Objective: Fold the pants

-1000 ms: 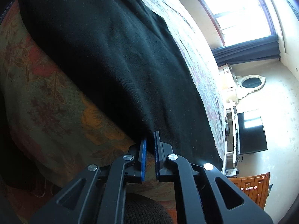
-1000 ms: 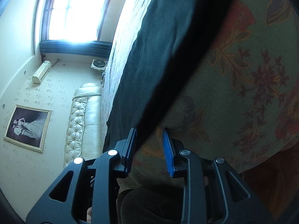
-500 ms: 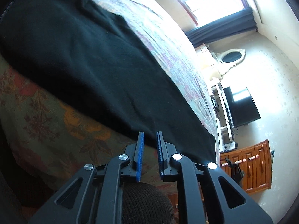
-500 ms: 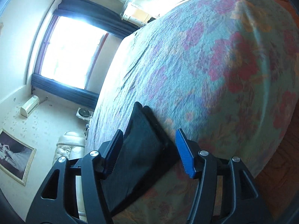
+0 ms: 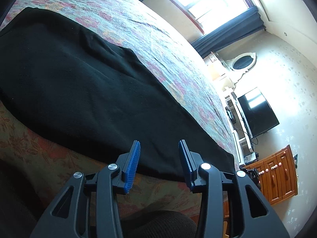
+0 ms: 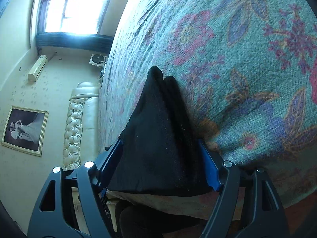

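Black pants [image 5: 79, 83] lie flat along the near side of a bed with a floral cover [image 5: 158, 39]. My left gripper [image 5: 158, 144] hovers just over their near edge with its jaws opening; the blue pads [image 5: 132, 162] touch no cloth. In the right wrist view the narrow end of the pants [image 6: 158, 119] lies on the cover [image 6: 247, 59] and reaches in between the blue pads [image 6: 210, 166] of my right gripper [image 6: 159, 141]. Those jaws are opening too and stand wide on either side of the cloth.
The bed's edge drops off right below both grippers, where a dark-clothed knee [image 5: 158, 224] shows. Beyond the bed are a window [image 5: 208, 0], a television [image 5: 255, 115] and a wooden cabinet [image 5: 277, 176]. A cream sofa [image 6: 79, 119] and a framed picture [image 6: 23, 130] are on the other side.
The left jaws went from shut to apart while that gripper lifted and rolled. The right gripper swept sideways along the bed to the pants' end, and its jaws widened.
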`<state>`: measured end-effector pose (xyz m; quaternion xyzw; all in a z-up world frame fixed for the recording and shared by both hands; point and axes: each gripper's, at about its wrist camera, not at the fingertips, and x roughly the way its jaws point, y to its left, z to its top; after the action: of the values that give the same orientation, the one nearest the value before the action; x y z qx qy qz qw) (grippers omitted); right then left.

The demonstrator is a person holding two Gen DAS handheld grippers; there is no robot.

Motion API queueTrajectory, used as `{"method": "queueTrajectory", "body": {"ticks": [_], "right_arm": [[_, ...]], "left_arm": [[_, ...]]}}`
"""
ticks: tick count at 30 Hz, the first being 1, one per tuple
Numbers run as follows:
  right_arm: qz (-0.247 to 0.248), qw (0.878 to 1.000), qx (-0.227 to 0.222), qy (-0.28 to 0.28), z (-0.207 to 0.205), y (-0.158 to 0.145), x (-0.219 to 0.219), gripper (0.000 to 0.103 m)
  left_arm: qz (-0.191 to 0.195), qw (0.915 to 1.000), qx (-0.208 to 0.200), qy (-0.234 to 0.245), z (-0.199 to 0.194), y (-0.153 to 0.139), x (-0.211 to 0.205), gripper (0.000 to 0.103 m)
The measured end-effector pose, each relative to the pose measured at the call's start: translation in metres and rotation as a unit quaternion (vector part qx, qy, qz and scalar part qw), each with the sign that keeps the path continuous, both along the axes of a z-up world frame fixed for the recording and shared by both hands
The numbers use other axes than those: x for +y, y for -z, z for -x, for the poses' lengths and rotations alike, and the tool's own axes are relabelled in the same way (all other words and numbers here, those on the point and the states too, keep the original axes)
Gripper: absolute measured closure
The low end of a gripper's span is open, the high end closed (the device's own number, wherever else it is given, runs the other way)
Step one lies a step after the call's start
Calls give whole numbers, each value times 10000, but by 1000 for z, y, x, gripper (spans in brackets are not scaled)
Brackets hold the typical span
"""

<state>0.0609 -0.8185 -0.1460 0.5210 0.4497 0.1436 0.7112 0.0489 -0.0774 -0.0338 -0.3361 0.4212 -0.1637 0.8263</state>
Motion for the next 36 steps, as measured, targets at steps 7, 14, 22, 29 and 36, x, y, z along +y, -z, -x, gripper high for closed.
{"method": "queueTrajectory", "body": {"ticks": [7, 14, 22, 29, 36], "right_arm": [[723, 9960, 147, -511, 1, -4, 19, 86], [1551, 9867, 7, -486, 4, -48, 35, 87], [2320, 9717, -55, -440, 6, -108, 51, 88], [2717, 9599, -324, -618, -2, -163, 89, 88], [3138, 9438, -573, -869, -14, -218, 140, 88]], "left_arm": [[-38, 9998, 177, -132, -1, 11, 12, 58], [-283, 9992, 263, 62, -9, 11, 16, 44], [-340, 9984, 360, 279, -24, 3, 29, 28], [-488, 9976, 372, 331, -28, 4, 57, 28], [-391, 9978, 451, 286, -41, 10, 88, 28]]}}
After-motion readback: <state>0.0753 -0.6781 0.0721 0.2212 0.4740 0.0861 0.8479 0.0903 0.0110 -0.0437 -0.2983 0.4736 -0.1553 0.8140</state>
